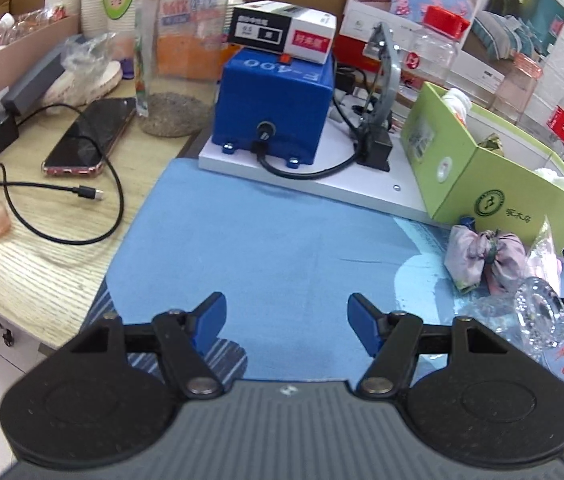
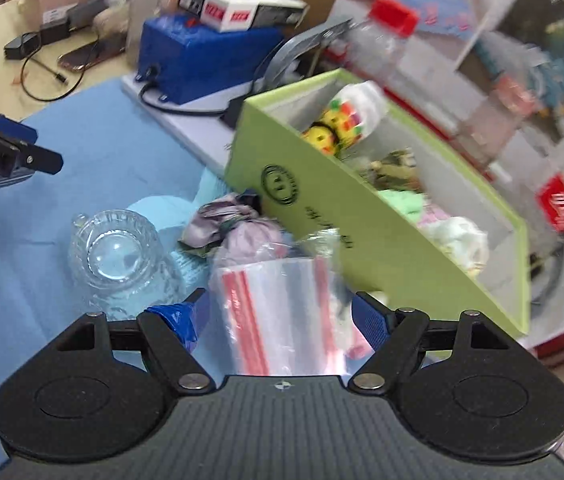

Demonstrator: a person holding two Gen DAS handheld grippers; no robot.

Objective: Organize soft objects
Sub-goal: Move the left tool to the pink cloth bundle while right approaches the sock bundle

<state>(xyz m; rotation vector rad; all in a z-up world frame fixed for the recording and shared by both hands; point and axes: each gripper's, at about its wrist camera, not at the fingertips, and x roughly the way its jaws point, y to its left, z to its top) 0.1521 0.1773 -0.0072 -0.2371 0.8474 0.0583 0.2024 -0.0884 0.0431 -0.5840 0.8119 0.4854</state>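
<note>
Lying between the spread fingers of the right hand-held gripper (image 2: 280, 312), a clear zip bag (image 2: 278, 308) holding something soft rests on the blue desk mat (image 2: 122, 152), just beside the green box (image 2: 362, 232). Close squarely on the bag's middle; avoid the glass cup (image 2: 118, 256). The left hand-held gripper (image 1: 286, 316) hovers spread, empty.

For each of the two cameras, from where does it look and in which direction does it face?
Left wrist: behind the left gripper, jaws open and empty above the blue cloth, facing the blue machine.
Right wrist: behind the right gripper, jaws open around a clear zip bag, facing the green box.
Shared: box, machine, cloth, glass cup, pink fabric bundle.
</note>
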